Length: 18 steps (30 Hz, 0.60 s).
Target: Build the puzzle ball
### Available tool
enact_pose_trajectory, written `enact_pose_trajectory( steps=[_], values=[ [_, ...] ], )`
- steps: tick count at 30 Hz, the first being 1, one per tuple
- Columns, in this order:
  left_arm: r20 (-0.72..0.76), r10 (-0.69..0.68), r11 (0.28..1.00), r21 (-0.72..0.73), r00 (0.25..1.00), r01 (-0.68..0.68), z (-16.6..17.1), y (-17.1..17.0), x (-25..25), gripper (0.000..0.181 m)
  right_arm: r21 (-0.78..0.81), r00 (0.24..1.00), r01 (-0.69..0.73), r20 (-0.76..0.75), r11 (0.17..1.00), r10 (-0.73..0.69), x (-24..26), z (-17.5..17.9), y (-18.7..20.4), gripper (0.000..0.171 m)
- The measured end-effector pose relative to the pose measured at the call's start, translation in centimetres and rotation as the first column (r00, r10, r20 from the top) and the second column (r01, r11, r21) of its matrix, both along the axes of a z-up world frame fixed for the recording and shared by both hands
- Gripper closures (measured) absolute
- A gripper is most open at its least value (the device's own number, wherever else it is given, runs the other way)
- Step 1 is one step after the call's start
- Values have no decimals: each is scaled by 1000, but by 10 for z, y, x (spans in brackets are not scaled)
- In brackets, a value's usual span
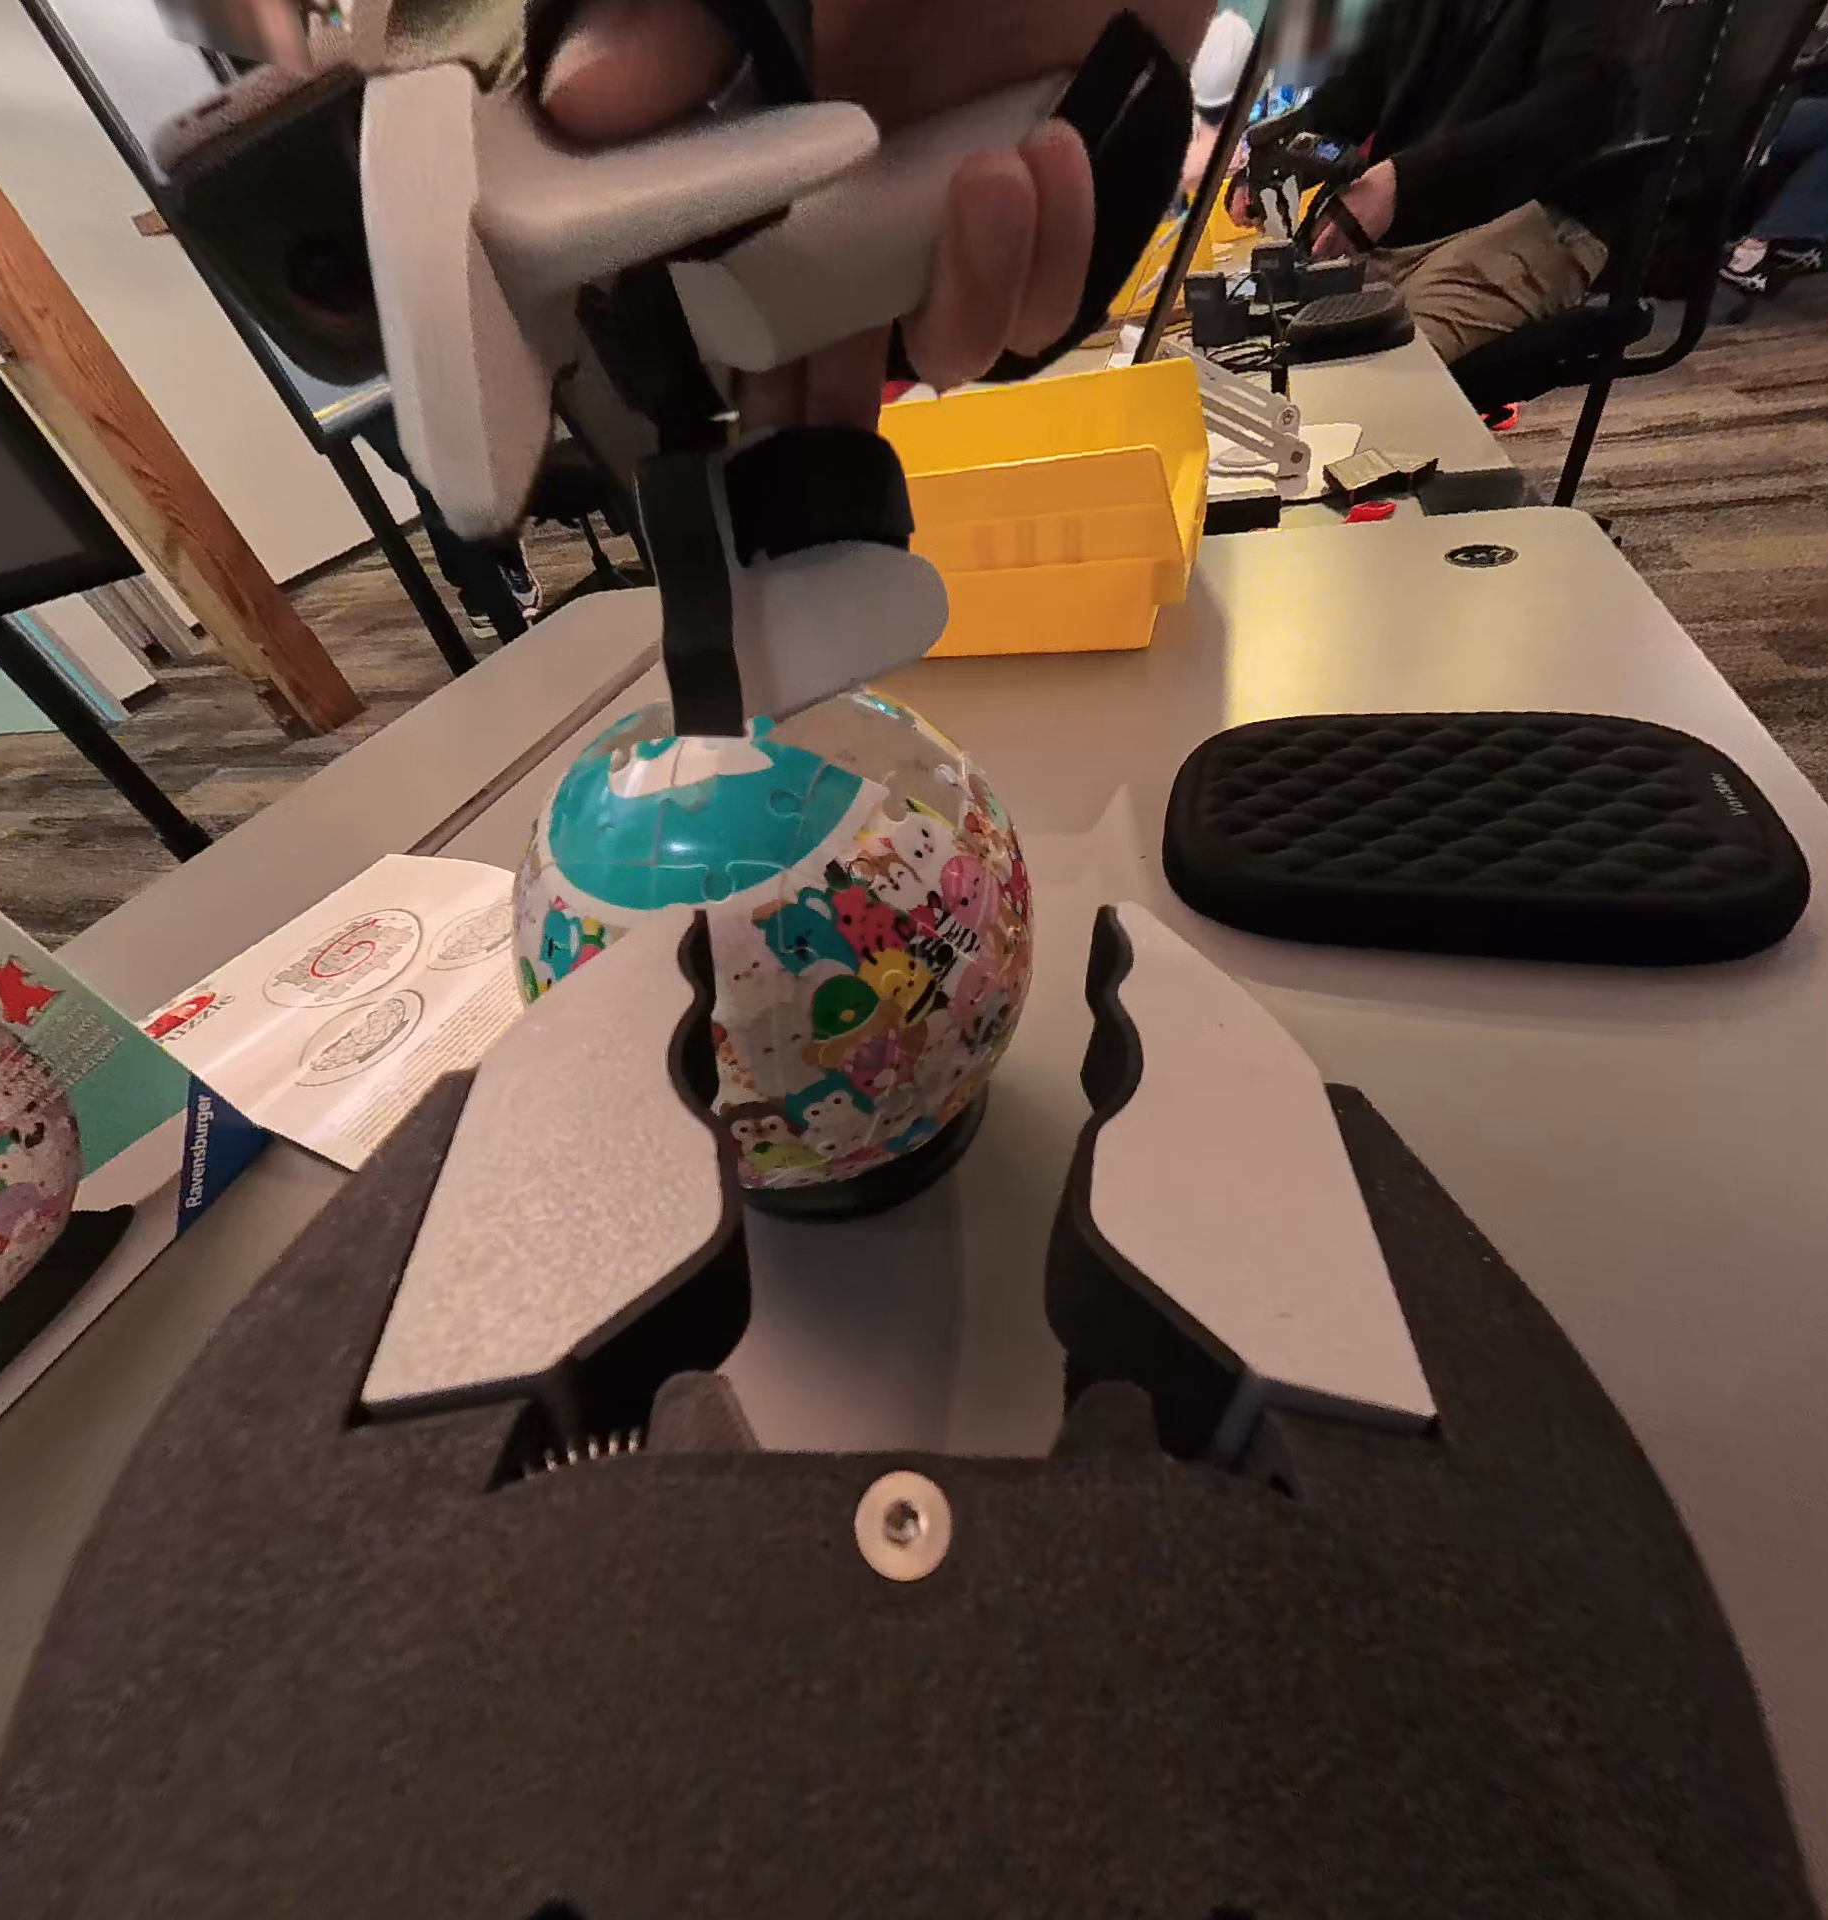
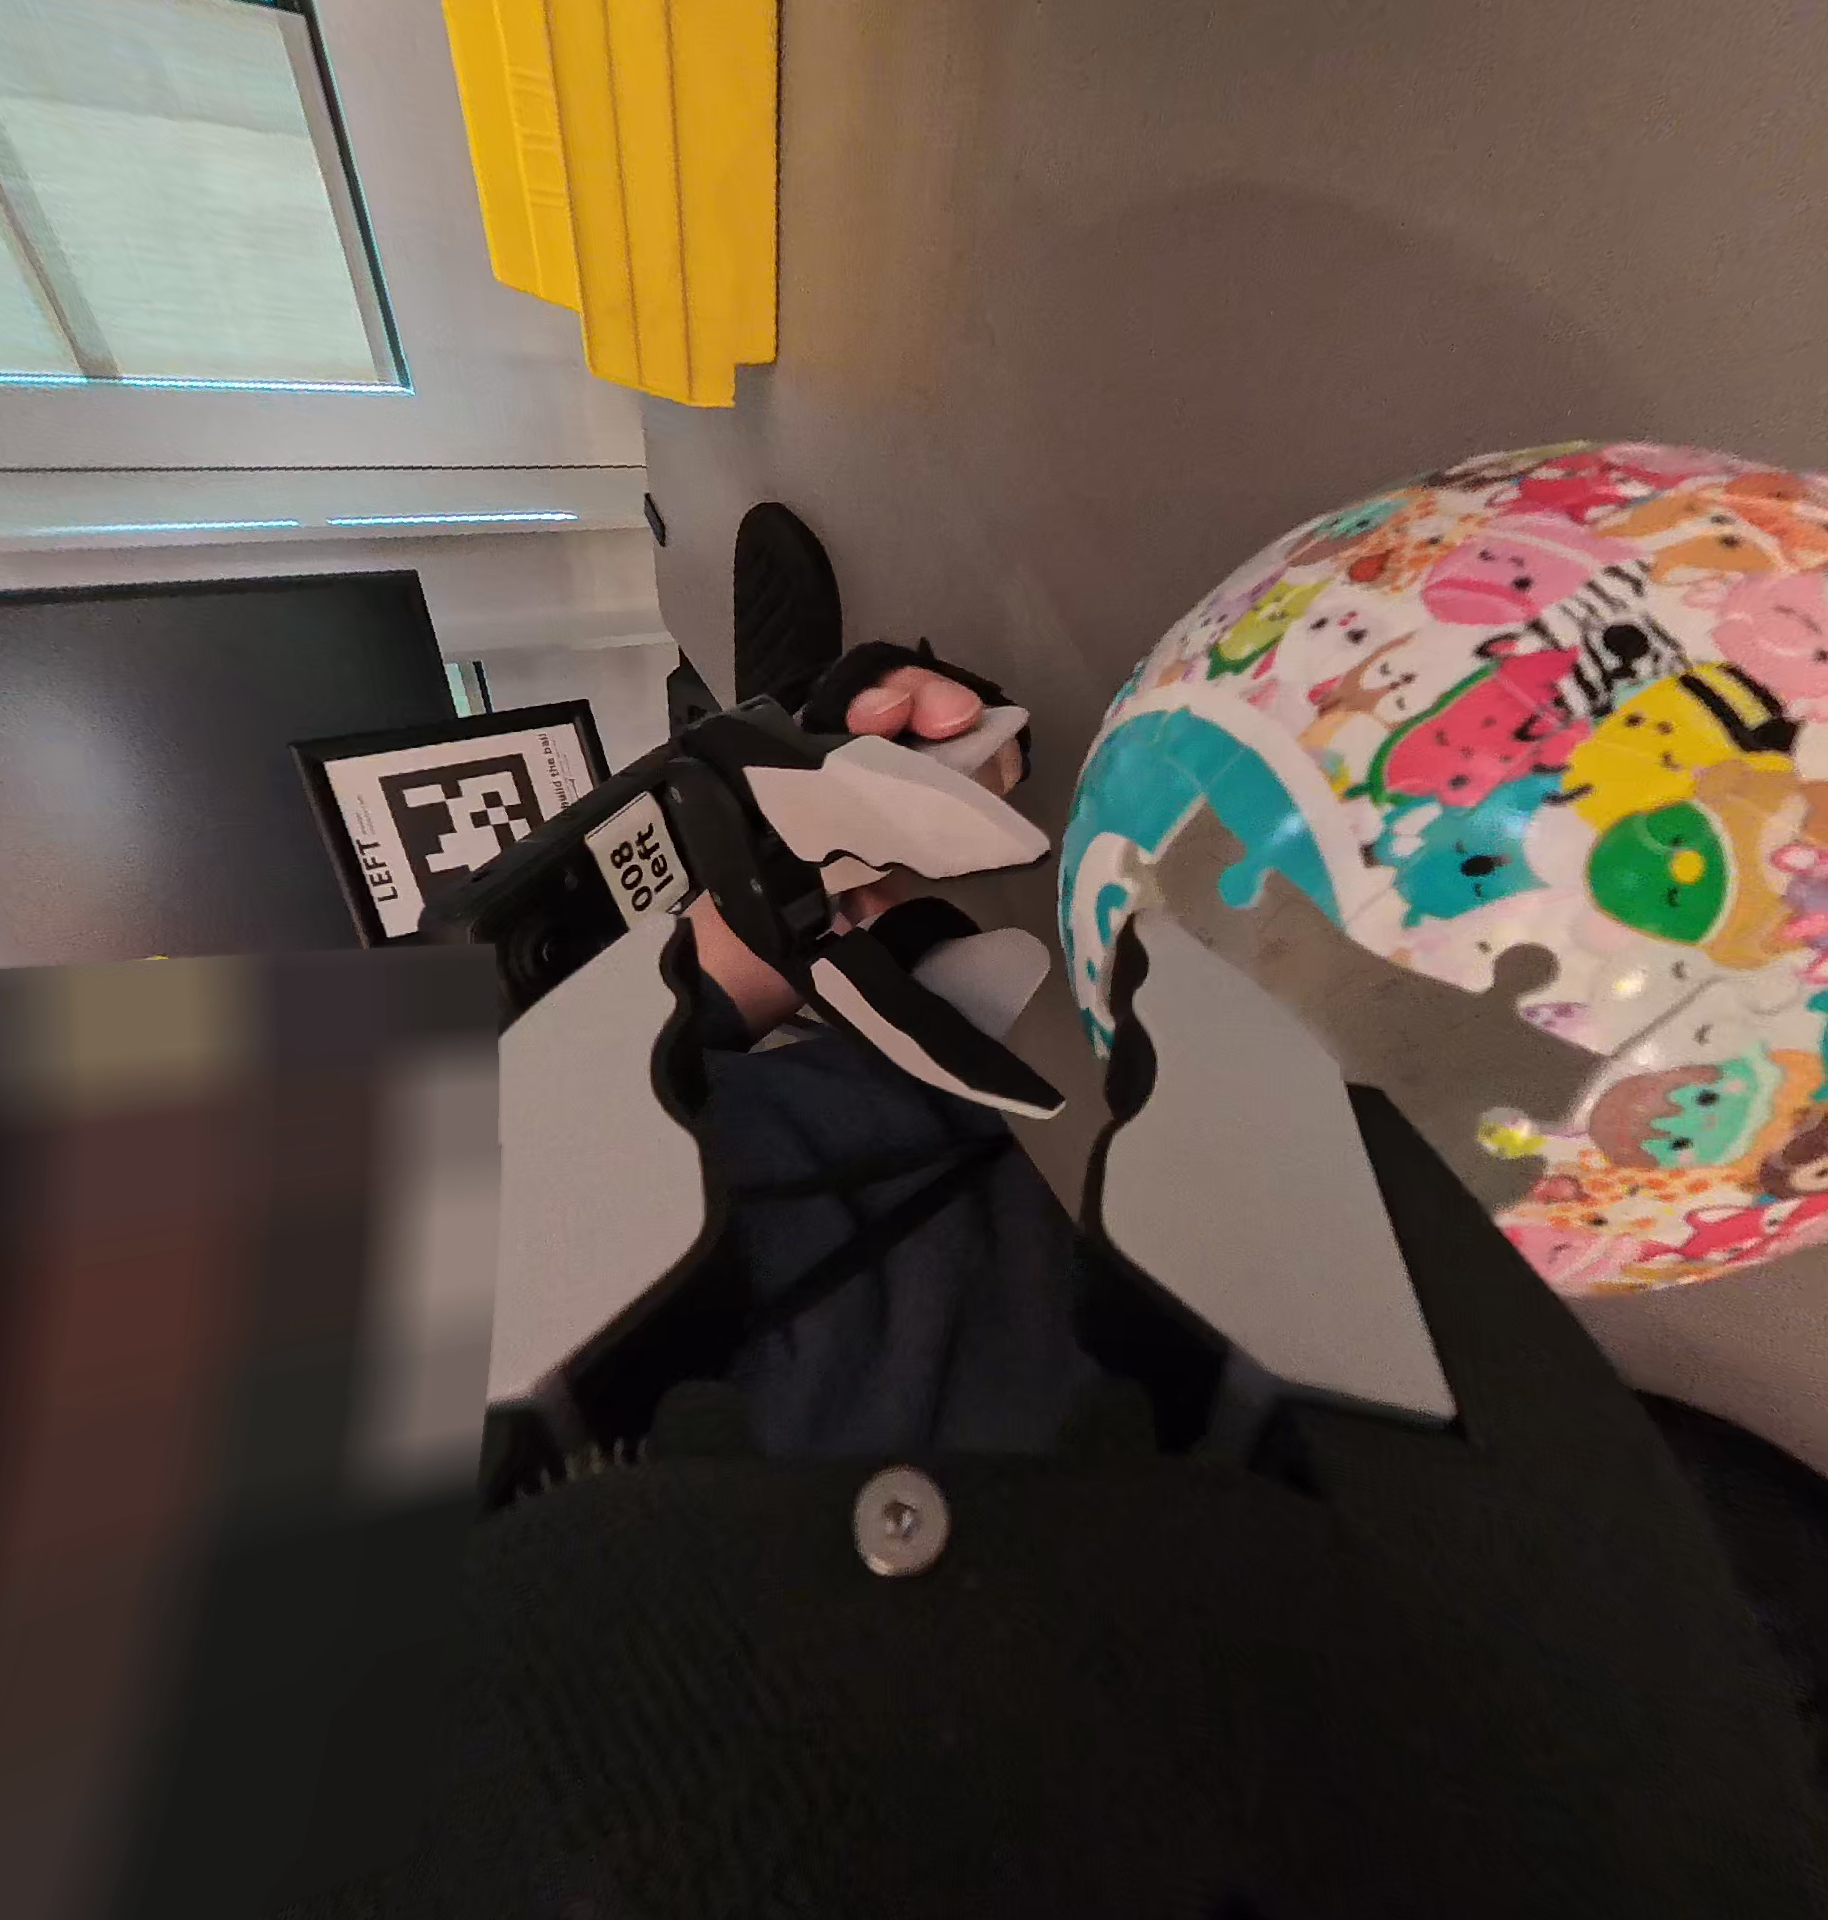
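We've got the puzzle ball (image 1: 785,935) upright on its dark ring stand (image 1: 868,1184), mid-desk. It looks a hollow, light shell of glossy interlocked pieces, slippery and likely to pop apart if squeezed, so we'd cradle it low at the sides. A gap shows near the teal cap. The left gripper (image 1: 894,997) has its jaws open, empty, beside the ball. The right gripper (image 1: 775,696) sits at the crown, jaws apart, possibly touching. The yellow bin (image 1: 1055,520) and black pad (image 1: 1481,831) stand well apart; the desk (image 1: 1512,1195) is roomy.

One puzzle ball (image 1: 775,935), two grippers, one yellow bin (image 1: 1055,520), one black pad (image 1: 1481,836), one leaflet (image 1: 349,997).
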<state>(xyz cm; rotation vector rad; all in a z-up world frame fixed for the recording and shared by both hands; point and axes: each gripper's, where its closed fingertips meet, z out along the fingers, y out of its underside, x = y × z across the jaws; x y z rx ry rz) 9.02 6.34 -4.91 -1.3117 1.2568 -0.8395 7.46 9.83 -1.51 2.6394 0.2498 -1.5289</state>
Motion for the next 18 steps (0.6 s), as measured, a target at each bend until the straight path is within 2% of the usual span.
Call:
enact_pose_trajectory(
  steps=[1, 8, 18],
  values=[
    [3, 1, 1000, -2, 1000, -1, 0, 0, 0, 112, -21, 1000, 13, -9, 1000, -13, -1, 1, 0, 93],
    [10, -3, 1000, -6, 1000, 3, -1, 1, 2, 112, -160, 988, 140, -37, 977, -147, -6, 1, 7, 89],
    [12, 0, 1000, -11, 1000, 0, 0, 3, 1, 113, -188, 964, 230, -92, 955, -250, -13, 1, 11, 89]
  ],
)
